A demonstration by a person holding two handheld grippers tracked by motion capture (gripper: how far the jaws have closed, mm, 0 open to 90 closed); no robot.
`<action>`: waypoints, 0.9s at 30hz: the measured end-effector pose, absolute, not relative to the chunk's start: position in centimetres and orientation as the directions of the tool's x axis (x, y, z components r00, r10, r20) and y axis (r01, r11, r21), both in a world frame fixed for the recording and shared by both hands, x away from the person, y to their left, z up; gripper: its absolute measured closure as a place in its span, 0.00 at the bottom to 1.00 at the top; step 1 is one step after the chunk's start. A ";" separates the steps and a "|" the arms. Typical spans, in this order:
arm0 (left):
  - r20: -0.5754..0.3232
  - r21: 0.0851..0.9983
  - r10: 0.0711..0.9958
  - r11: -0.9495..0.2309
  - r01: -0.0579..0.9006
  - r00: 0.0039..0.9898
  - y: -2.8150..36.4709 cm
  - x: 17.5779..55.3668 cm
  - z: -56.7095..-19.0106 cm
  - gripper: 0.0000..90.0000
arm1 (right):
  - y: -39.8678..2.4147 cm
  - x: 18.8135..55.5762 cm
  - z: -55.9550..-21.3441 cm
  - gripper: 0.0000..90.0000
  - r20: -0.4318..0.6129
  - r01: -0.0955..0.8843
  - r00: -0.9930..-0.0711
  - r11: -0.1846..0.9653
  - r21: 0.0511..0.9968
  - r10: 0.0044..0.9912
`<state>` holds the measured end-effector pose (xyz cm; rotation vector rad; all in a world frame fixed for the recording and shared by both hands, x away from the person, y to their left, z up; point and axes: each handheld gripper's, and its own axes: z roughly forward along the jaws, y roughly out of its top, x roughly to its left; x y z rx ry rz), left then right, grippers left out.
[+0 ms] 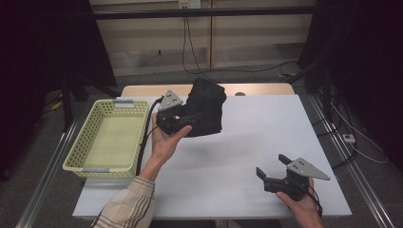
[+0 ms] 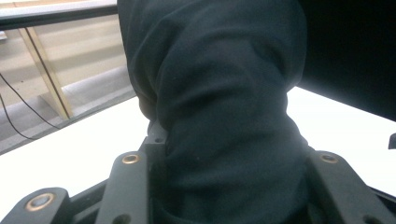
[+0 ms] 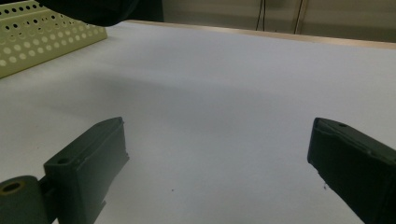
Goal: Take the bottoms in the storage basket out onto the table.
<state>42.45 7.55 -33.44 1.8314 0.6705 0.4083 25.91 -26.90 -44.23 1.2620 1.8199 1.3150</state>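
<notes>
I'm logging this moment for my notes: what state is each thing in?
Black cloth: bunched, held up off the table.
Left claw: shut on the black cloth.
Right claw: open, holding nothing, low over the table.
Basket: upright on the table, nothing inside.

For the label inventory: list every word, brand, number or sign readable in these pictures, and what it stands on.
None can be read. The yellow basket, the black cloth in the left gripper, the right gripper and the white table all show no print.
</notes>
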 end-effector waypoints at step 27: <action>-0.042 0.900 0.624 -0.315 0.300 0.780 5.8 43.2 -35.9 0.59 | -26.9 26.0 -44.3 0.05 0.080 0.366 -0.405 0.081 0.927 0.911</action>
